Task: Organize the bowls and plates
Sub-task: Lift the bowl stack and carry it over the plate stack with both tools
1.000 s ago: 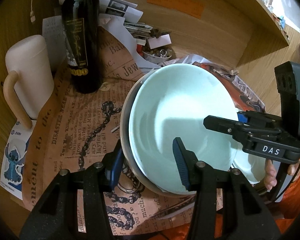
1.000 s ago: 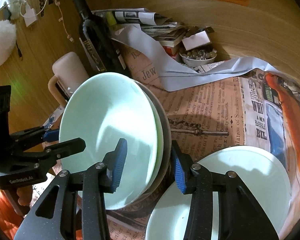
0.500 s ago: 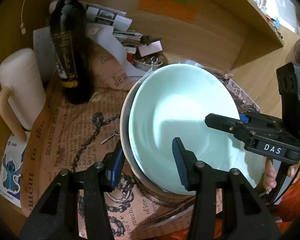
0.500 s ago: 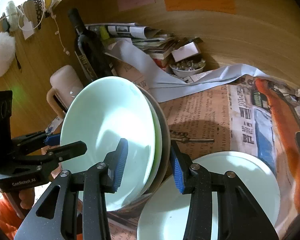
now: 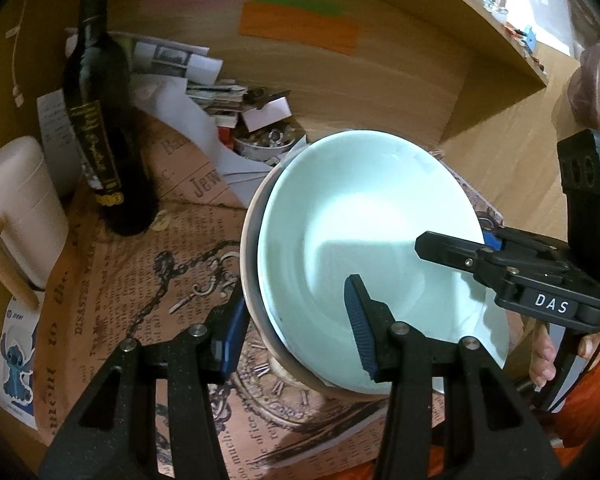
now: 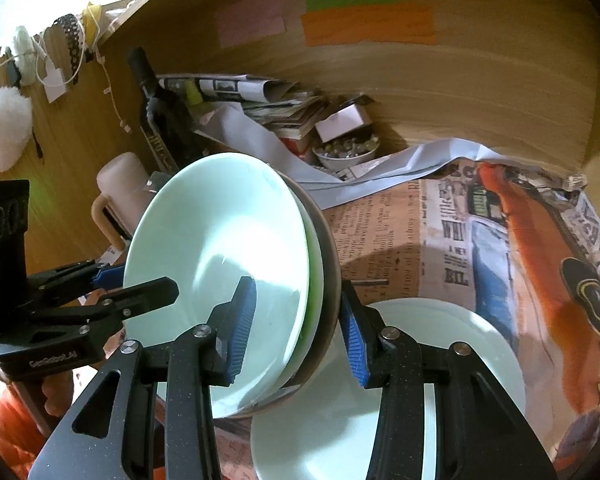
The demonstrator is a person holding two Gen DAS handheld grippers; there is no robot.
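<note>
A nested stack of bowls (image 5: 364,240) is held tilted above the table: a pale mint bowl inside, a green one and a grey outer bowl (image 6: 324,248). My left gripper (image 5: 296,328) is shut on the stack's left rim, one pad inside and one outside. My right gripper (image 6: 296,320) is shut on the opposite rim; it also shows in the left wrist view (image 5: 480,252). A pale plate (image 6: 420,392) lies on the table under the right gripper.
A dark wine bottle (image 5: 100,128) and a cream mug (image 5: 20,216) stand at the left. A small bowl of trinkets (image 6: 346,152) and piled papers (image 6: 260,96) sit against the wooden back wall. Printed newspaper (image 6: 480,240) covers the table.
Both grippers have lifted the bowl stack higher above the table and tilted it a little more. The plate below has dropped further away.
</note>
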